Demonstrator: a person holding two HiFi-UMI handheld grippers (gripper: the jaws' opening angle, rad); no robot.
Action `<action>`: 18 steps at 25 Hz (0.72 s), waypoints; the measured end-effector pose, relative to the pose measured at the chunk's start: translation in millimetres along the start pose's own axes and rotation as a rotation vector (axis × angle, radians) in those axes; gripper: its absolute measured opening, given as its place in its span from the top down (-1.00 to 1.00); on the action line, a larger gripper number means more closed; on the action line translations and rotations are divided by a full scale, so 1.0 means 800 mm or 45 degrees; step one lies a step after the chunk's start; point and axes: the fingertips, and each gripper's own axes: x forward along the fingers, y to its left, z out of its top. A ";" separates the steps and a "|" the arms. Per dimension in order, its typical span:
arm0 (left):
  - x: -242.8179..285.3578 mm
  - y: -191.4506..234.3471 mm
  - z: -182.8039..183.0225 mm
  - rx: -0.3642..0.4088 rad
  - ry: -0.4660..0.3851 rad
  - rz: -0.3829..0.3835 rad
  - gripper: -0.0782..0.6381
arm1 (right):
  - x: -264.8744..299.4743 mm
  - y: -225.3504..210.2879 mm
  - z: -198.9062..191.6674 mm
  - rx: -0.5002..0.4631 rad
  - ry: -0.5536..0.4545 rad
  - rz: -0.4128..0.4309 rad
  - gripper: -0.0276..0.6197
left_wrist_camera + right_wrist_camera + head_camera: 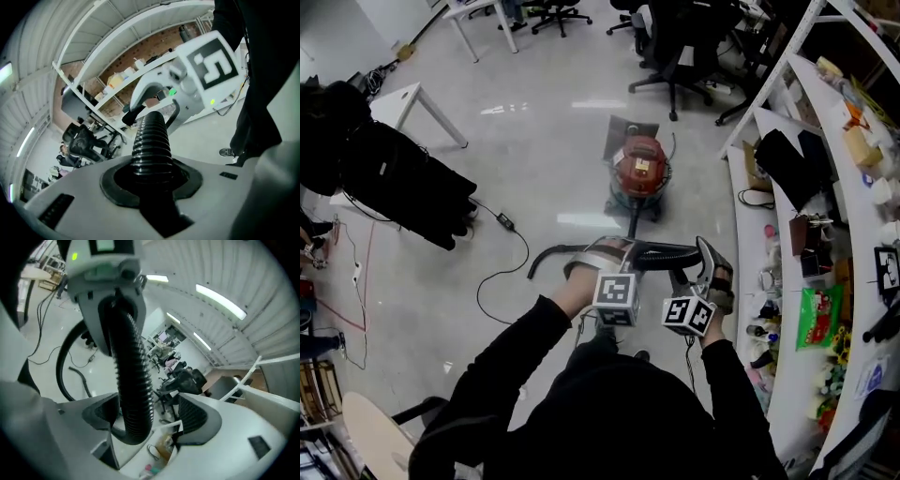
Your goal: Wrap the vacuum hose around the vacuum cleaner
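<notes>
The red canister vacuum cleaner [639, 169] stands on the pale floor ahead of me. Its black ribbed vacuum hose [661, 253] runs back from it and crosses in front of my body, its far end curving down at the left. My left gripper [598, 255] is shut on the hose [150, 140], which sits clamped between its two jaws [150, 176]. My right gripper [710, 267] is just to the right, its jaws spread wide [150, 416] around the hose [133, 380]; the hose leans against one pad and the other pad stands clear.
A long white shelf unit [787, 309] full of small items runs along the right. Office chairs [675, 47] stand behind the vacuum. At the left are a white table [403, 98], a black bag [394, 173] and loose cables [502, 272] on the floor.
</notes>
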 end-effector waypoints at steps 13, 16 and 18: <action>-0.077 0.144 -0.045 -0.290 -0.288 0.583 -0.23 | 0.121 -0.062 0.021 0.563 0.235 0.430 0.31; -0.074 0.113 -0.094 -0.550 -0.245 0.691 -0.23 | 0.164 -0.101 0.003 0.699 0.306 0.493 0.30; -0.038 0.076 -0.140 -0.752 -0.133 0.638 -0.23 | 0.190 -0.132 -0.014 0.786 0.334 0.516 0.30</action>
